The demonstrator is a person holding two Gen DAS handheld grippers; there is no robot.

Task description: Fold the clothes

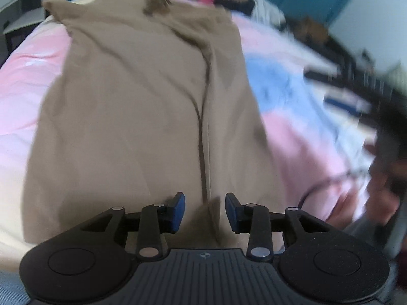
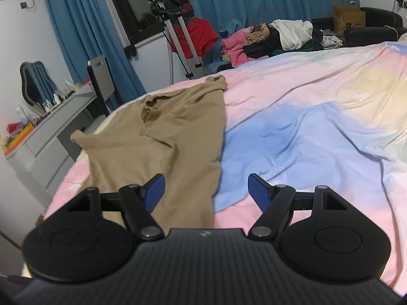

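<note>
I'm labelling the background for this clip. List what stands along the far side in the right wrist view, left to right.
Dresser with bottles → grey chair back → red garment on stand → clothes pile → brown paper bag.

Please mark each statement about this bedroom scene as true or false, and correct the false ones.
1. The tan garment lies on the pastel bed cover. True.
2. The right gripper is clamped on the garment. False: its jaws stand open and hold nothing.
3. The curtains are red. False: they are blue.
4. A pile of clothes sits at the far side of the bed. True.
5. The left gripper has its jaws apart. True.
</note>
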